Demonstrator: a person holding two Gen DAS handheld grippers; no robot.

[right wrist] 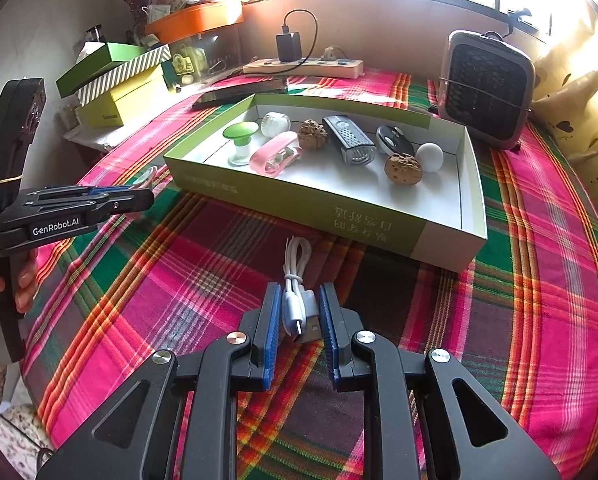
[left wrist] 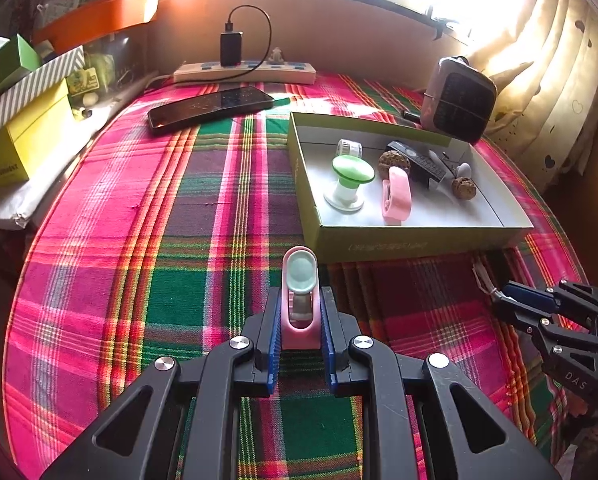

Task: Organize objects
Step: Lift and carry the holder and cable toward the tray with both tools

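My left gripper [left wrist: 299, 300] is shut on a pink clip with a pale green round pad [left wrist: 300, 292], held just above the plaid cloth, in front of the green box [left wrist: 415, 236]. My right gripper [right wrist: 297, 296] is shut on a coiled white USB cable [right wrist: 295, 280], in front of the box [right wrist: 339, 216]. The box holds a green-topped stamp [right wrist: 239, 136], a pink clip [right wrist: 275, 154], a white cap [right wrist: 275, 123], two walnuts [right wrist: 403, 169], a black grater-like tool [right wrist: 351, 140], a black fob [right wrist: 393, 140] and a white ball [right wrist: 430, 157]. The right gripper shows at the left wrist view's right edge [left wrist: 503, 294].
A black phone [left wrist: 209, 108] lies on the cloth behind, with a power strip and charger [left wrist: 245, 70] at the wall. A small heater [right wrist: 485, 88] stands behind the box at right. Stacked boxes [left wrist: 23, 120] and an orange tray [left wrist: 99, 18] sit at left. Curtain hangs at right.
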